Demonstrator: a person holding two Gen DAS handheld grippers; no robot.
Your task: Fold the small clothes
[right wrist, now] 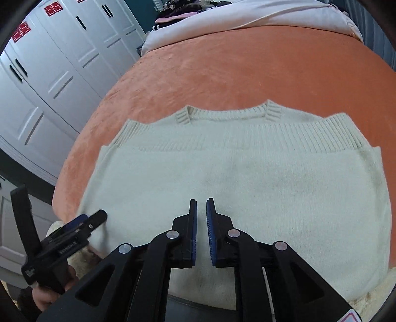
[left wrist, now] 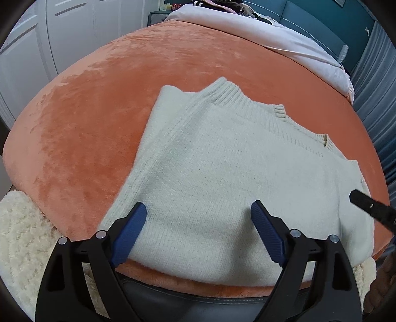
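Observation:
A cream knitted sweater (left wrist: 222, 178) lies folded flat on the orange plush bed cover (left wrist: 99, 104), its ribbed hem and cuffs at the far edge. It also shows in the right wrist view (right wrist: 235, 178). My left gripper (left wrist: 199, 210) is open, its blue pads hovering over the sweater's near edge with nothing between them. My right gripper (right wrist: 201, 205) has its pads nearly closed with a narrow gap, empty, above the sweater's near middle. The right gripper's tip (left wrist: 366, 203) shows at the right of the left wrist view. The left gripper (right wrist: 84, 223) shows at the left in the right wrist view.
A fluffy cream blanket (left wrist: 17, 235) lies at the bed's near edge. A pale pink duvet (left wrist: 272, 32) with a pile of clothes covers the far end of the bed. White wardrobe doors (right wrist: 49, 74) stand to the left. A blue headboard (left wrist: 321, 22) is behind.

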